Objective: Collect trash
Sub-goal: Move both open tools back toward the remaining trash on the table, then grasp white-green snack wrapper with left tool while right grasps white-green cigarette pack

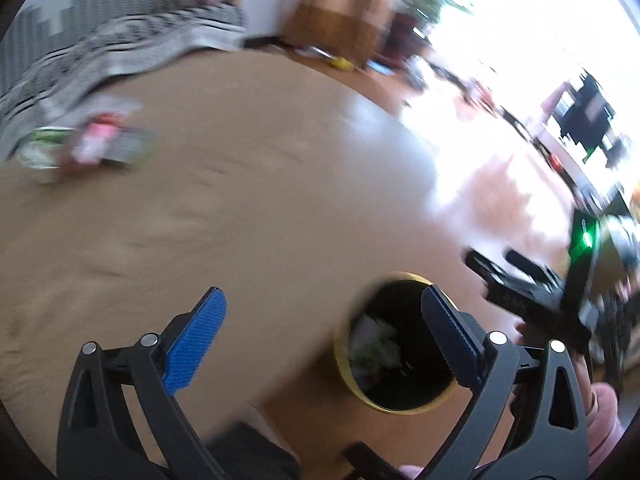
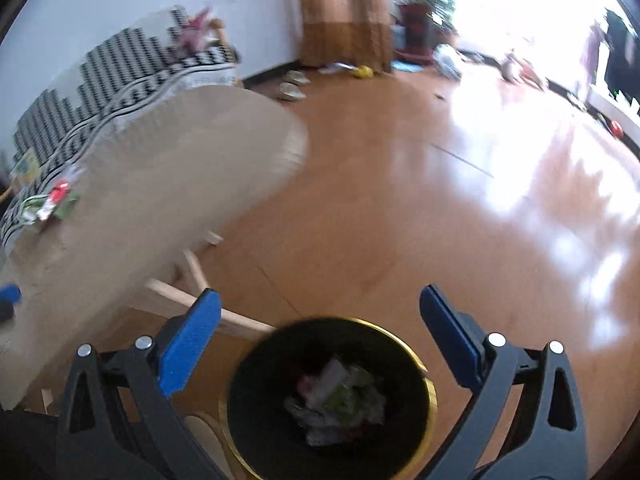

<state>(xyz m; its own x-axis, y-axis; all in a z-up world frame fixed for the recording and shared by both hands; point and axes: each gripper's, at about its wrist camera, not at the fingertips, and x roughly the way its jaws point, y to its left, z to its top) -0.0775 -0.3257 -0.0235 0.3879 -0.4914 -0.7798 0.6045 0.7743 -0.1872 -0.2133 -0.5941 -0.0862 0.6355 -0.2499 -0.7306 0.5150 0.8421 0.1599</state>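
A black trash bin with a gold rim stands on the floor beside the table; crumpled wrappers lie inside it. It also shows in the left wrist view. My right gripper is open and empty, hovering just above the bin. My left gripper is open and empty above the tan table. A pile of wrappers lies at the table's far left; it also shows in the right wrist view. The right gripper shows in the left wrist view.
A black-and-white patterned sofa stands behind the table. The wooden floor stretches right, with slippers, a potted plant and scattered items near the curtain. The table's wooden legs are near the bin.
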